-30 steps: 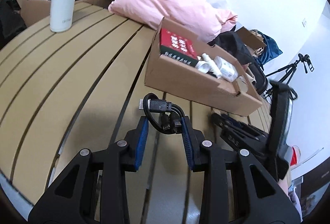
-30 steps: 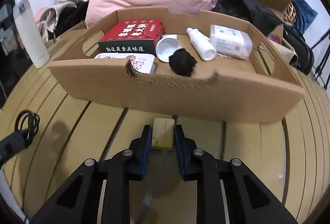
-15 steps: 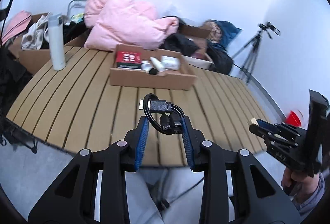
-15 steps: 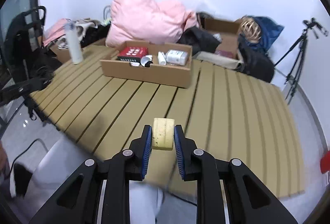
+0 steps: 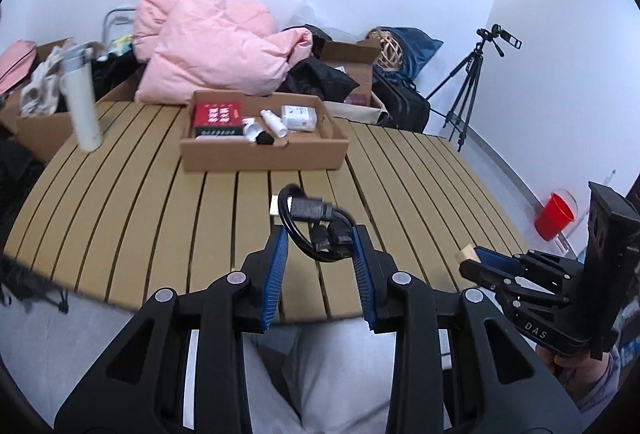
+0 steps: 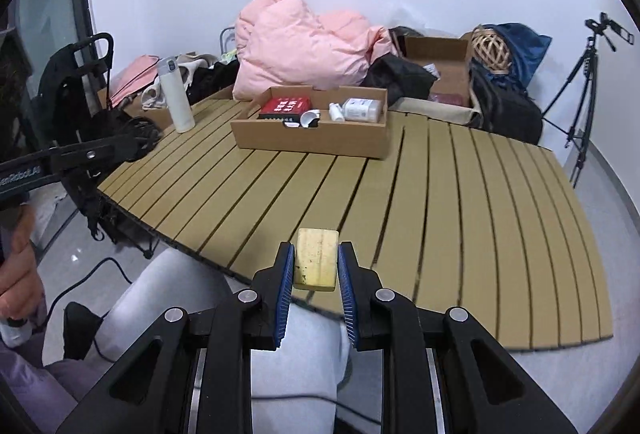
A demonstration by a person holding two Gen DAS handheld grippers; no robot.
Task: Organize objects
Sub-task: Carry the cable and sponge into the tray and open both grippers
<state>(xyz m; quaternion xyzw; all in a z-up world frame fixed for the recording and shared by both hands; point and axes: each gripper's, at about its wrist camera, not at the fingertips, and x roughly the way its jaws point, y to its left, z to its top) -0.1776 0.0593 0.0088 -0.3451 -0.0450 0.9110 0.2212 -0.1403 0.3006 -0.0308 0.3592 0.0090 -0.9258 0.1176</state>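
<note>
One slatted tan wooden table [image 6: 440, 194] bears one open brown cardboard tray [image 6: 312, 142] and one tall white flask [image 6: 176, 94]. The tray holds one red printed box [image 5: 218, 114], two white bottles [image 5: 274, 122], and one small black lump [image 5: 265, 139]. One coiled black cable [image 5: 316, 222] and one yellowish rectangular block [image 6: 316, 264] sit lower centre. One black tripod [image 5: 476, 74] stands at right, one red cup [image 5: 554, 216] below it.

Lying heaped behind the slatted table [image 6: 460, 202]: pink duvet [image 5: 208, 54], black bags [image 6: 504, 110]. Standing by the wall: tripod [image 5: 472, 82]. Sitting on the floor: red cup [image 5: 554, 216].
</note>
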